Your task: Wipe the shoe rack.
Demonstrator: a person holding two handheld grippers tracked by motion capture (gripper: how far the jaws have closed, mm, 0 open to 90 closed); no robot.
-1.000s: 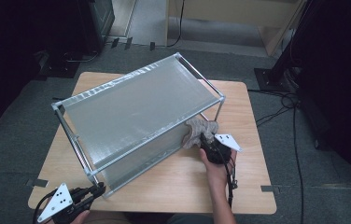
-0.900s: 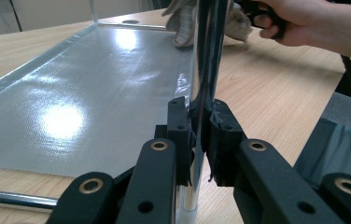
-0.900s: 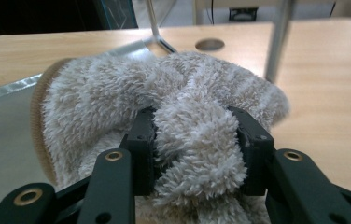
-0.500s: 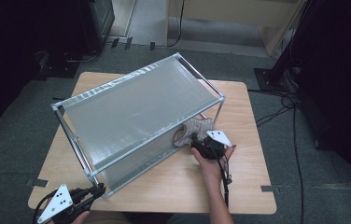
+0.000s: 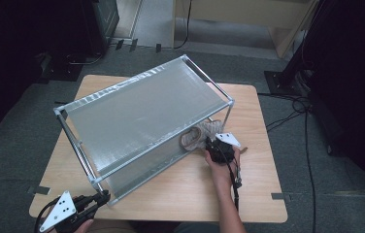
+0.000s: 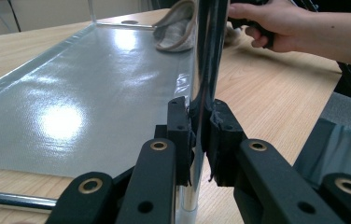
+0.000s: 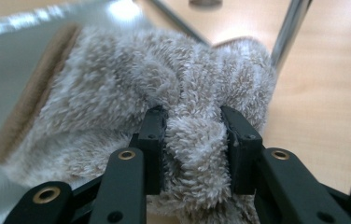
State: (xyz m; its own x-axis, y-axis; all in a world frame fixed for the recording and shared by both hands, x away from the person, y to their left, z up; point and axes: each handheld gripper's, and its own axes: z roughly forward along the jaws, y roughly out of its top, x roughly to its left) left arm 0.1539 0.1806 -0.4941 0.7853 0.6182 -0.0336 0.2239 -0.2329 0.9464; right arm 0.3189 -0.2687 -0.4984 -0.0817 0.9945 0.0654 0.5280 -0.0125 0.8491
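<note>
Desk (image 5: 248,194) of pale wood, and a two-tier metal rack (image 5: 141,114) with silvery fabric shelves sits slantwise across it. Down at the near left corner, the left claw (image 5: 102,196) is pinched tight on the rack's chrome corner post (image 6: 204,60), pads on either side of it. Moving right, the lower shelf (image 6: 94,88) runs away toward a fluffy beige sock (image 5: 197,137) lying at its far right end, partly on the shelf, partly on the desk. The right claw (image 7: 193,140) has just been closing and now squeezes a fold of that sock between its pads. Another chrome post (image 7: 288,30) stands just beside the sock, crowding the right claw. Cables (image 5: 297,104) lie on the grey floor beyond.
</note>
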